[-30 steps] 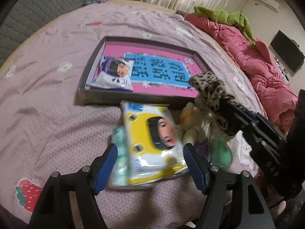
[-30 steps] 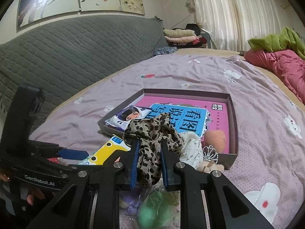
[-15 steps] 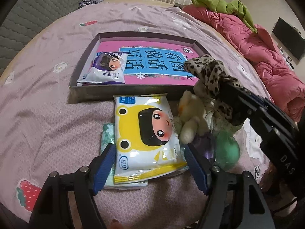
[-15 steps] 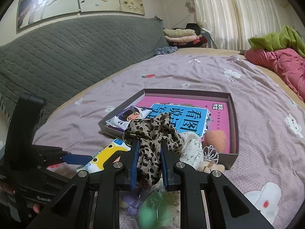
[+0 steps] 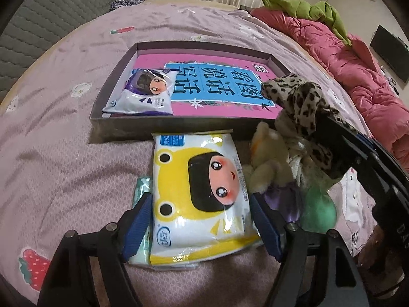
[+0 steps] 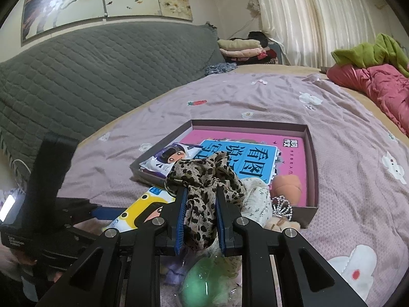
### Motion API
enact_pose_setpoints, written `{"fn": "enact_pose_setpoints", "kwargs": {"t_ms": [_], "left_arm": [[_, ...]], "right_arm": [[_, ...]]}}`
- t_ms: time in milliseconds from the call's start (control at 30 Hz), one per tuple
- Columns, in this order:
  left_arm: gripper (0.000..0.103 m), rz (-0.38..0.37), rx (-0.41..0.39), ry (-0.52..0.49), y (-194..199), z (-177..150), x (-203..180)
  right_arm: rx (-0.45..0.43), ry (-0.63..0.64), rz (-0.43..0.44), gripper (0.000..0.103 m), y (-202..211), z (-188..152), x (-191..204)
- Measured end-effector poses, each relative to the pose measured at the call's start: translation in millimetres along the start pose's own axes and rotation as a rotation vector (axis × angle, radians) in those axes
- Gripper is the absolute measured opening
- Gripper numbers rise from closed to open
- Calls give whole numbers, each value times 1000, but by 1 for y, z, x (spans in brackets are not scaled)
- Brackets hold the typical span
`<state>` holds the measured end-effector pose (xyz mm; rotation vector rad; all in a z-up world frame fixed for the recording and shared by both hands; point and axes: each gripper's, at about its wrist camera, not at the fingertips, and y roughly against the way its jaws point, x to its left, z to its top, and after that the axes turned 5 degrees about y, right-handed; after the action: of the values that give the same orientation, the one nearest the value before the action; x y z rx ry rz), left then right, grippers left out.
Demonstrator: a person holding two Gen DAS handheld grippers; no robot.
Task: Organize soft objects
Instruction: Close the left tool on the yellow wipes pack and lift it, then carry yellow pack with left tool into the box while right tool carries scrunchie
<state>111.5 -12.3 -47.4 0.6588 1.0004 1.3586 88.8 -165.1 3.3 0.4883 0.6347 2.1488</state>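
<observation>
Left gripper (image 5: 200,226), spread wide astride the yellow cartoon-face wipes packet (image 5: 200,197), should sink evenly before squeezing, while right gripper (image 6: 199,220) pinches the leopard-print fabric scarf (image 6: 204,189).

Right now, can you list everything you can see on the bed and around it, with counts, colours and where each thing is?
box: one, dark, mid-bed, pink and blue book inside.
purple wipes pack: one, in the box's left corner.
peach toy: one, in the box's right corner.
yellow wipes pack: one, before the box, atop a pale green pack.
plush toy: one, cream, right of the yellow pack.
green ball: one, near edge.
tiara: one, silver, by the box.
pink quilt: one, right side.
leopard scarf: one, clamped in the right gripper.
left gripper: fingers open, straddling the yellow pack.
</observation>
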Motion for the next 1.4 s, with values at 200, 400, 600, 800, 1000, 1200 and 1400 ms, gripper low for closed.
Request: {"fn": "enact_pose_setpoints", "kwargs": {"t_ms": [200, 400, 600, 800, 1000, 1200, 1400], "left_arm": [[61, -52, -8, 53, 3, 5, 11], [56, -103, -14, 100, 8, 6, 23], [56, -123, -32, 126, 17, 5, 27], [55, -137, -72, 129, 33, 11, 27], [56, -147, -130, 118, 48, 18, 24], [56, -149, -165, 126, 56, 28, 29], [56, -143, -171, 119, 54, 30, 28]], "right_arm": [[-8, 9, 15, 21, 0, 1, 3], [-11, 2, 14, 21, 0, 0, 1], [-22, 3, 15, 21, 3, 1, 2], [-48, 12, 21, 21, 9, 4, 5], [-69, 21, 17, 21, 14, 5, 9], [-97, 19, 17, 21, 19, 10, 8], [-105, 19, 8, 21, 20, 11, 8]]}}
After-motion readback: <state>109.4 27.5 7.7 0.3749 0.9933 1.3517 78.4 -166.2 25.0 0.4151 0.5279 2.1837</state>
